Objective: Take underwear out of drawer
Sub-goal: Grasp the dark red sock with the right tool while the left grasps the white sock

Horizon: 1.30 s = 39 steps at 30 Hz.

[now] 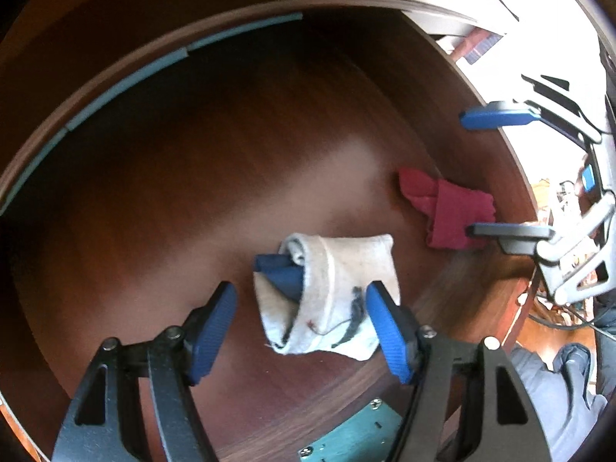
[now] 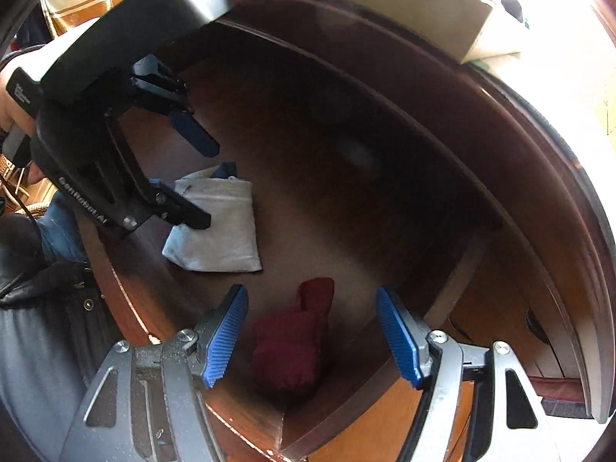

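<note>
Drawer [image 1: 192,154] far corners lost in shadow. Left gripper [image 1: 300,323] spread, angled down, straddling the grey folded underwear [image 1: 338,288]; right gripper [image 2: 312,335] spread above the red underwear [image 2: 292,346].

Both wrist views look steeply down, close, sharing drawer [image 1: 269,134] floor; edges blurry.

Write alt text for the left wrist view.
The left hand-held gripper hangs open over a folded grey-white garment with dark blue cloth inside, on the brown drawer floor. At right, the right hand-held gripper straddles a red garment.
</note>
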Available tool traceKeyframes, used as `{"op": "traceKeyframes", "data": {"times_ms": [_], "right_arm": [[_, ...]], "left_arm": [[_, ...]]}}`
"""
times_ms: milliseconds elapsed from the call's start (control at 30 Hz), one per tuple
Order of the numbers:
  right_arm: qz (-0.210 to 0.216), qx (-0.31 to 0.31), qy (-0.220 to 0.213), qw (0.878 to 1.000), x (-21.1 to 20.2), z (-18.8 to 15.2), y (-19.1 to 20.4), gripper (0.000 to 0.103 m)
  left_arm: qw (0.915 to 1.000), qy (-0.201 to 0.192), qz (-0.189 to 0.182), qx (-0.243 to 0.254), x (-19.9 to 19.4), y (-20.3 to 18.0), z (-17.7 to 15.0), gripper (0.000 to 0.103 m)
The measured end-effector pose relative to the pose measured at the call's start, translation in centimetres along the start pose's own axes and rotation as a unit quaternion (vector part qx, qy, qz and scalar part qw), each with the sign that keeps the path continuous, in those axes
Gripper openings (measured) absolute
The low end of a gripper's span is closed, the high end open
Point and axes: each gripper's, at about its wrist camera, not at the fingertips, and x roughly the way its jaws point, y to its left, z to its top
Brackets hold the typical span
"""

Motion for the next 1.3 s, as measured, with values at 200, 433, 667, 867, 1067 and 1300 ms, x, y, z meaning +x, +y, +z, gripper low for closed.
{"op": "traceKeyframes", "data": {"times_ms": [200,433,667,867,1067,1300], "right_arm": [[0.011,-0.001,0.013,1.0,0.5,0.5,-0.1,0.071],[0.019,-0.013,0.052,0.998,2.0,1.3,-0.6,0.07],[0.031,-0.016,0.101,0.994,3.6,3.5,-0.9,0.059],[0.002,-0.058,0.16,0.985,6.3,4.8,-0.1,0.045],[-0.039,-0.08,0.176,0.98,7.6,5.5,0.4,0.043],[-0.045,-0.106,0.188,0.975,8.7,5.8,1.6,0.025]], "left_arm": [[0.9997,0.017,-0.01,0.017,0.9,-0.7,0.7,0.043],[0.9987,0.003,-0.015,0.049,0.6,-2.0,0.8,0.012],[0.9986,-0.042,-0.012,0.029,-1.6,-0.1,0.3,0.012],[0.9978,-0.067,0.001,0.006,-3.0,2.4,-0.1,0.012],[0.9962,-0.086,-0.007,-0.009,-3.7,3.6,-1.0,0.012],[0.9941,-0.102,-0.022,-0.03,-4.4,6.0,-1.6,0.012]]}}
